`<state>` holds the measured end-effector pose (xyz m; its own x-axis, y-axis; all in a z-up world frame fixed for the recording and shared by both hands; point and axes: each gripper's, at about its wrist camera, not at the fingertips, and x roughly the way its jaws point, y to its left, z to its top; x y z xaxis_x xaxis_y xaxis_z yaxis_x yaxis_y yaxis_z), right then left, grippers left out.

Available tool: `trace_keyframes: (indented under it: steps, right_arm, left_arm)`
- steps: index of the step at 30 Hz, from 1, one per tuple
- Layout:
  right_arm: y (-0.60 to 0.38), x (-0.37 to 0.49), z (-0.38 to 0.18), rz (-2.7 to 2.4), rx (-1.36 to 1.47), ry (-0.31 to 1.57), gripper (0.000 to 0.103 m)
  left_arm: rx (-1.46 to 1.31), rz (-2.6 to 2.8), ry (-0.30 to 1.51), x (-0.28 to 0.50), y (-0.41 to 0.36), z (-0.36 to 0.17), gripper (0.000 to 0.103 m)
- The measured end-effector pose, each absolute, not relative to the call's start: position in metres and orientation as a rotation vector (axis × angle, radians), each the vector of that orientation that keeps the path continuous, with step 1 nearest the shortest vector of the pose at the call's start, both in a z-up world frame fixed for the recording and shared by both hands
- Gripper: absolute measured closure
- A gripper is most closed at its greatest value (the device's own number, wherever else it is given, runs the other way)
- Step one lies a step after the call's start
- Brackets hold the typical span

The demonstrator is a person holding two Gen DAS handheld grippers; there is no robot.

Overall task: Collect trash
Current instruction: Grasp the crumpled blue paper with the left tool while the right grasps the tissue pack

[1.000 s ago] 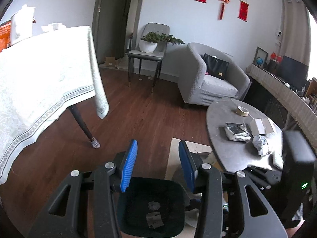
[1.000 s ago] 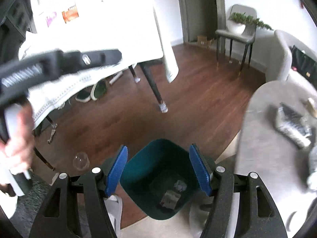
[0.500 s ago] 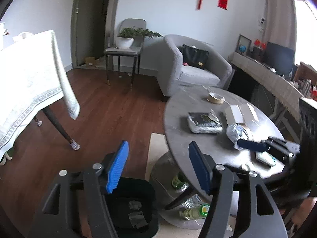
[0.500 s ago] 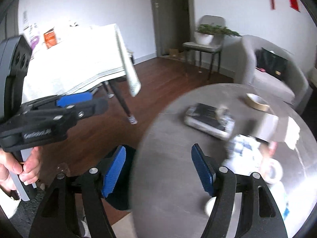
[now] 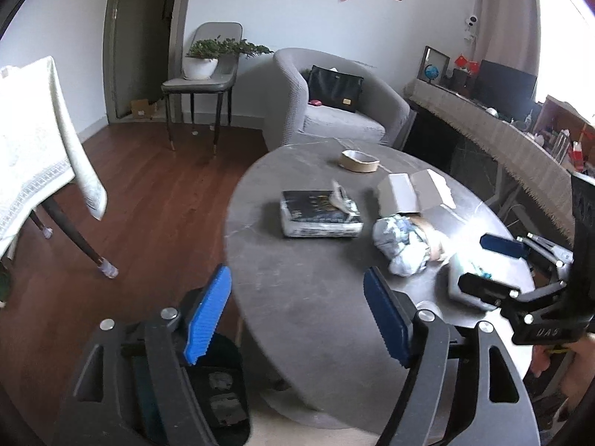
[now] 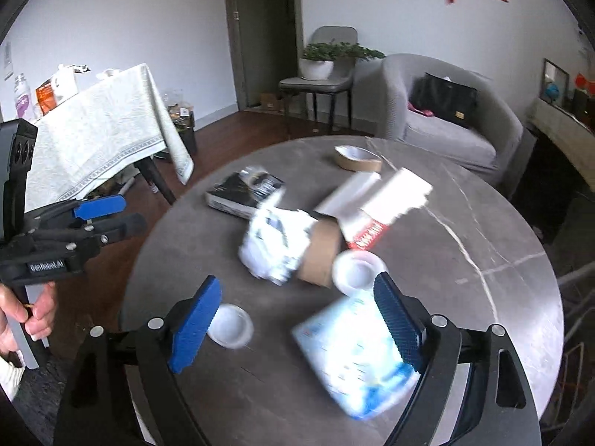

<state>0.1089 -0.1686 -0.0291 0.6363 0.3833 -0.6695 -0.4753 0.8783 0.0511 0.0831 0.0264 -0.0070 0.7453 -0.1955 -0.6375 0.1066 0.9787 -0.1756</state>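
Grey stone, round, the table (image 6: 483, 245) fills most of my right wrist view, and the trash is spread across it. A crumpled white wrapper (image 6: 275, 245) lies in the middle, touching a brown cardboard roll (image 6: 321, 256). Just beside that roll sits a roll of clear tape (image 6: 359, 273), and behind it an opened white box (image 6: 375, 200) with red print on its side. A small white lid (image 6: 230, 323) lies near the table's front edge, and a blue-and-white packet (image 6: 353, 356) lies to its right, blurred.

My right gripper (image 6: 297, 323) hangs over the front of the table with its jaws wide apart and nothing between them; the lid shows by the left pad and the packet by the right one.

My left gripper (image 5: 297, 316) hovers at the table's left edge, jaws also spread wide and holding nothing. Below it, on the floor beside the table, stands the dark bin (image 5: 223, 405) with 2 scraps inside.

Farther back on the table I see a wrapped dark book (image 5: 319, 219) and a roll of brown tape (image 5: 359, 161), well apart from both grippers.
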Motion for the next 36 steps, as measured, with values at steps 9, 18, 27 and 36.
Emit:
trace_keyframes:
  steps: [9,18,27,36]
  right_arm:
    - [-0.201,0.109,-0.048,0.491,-0.142,0.797,0.013]
    - [-0.208,0.110,-0.056,0.523,-0.145,0.836,0.012]
    - [-0.200,0.108,-0.064,0.541,-0.212,0.849,0.022]
    - [-0.208,0.107,-0.060,0.522,-0.211,0.839,0.041]
  left_arm:
    - [-0.118,-0.217,0.733,0.101,-0.010,-0.012,0.016]
    - [-0.072,-0.265,0.775,0.120,-0.048,-0.022,0.016]
    - [-0.011,-0.261,0.800,0.134,-0.065,-0.030,0.017]
    - [0.020,-0.277,0.830,0.147,-0.076,-0.038,0.027]
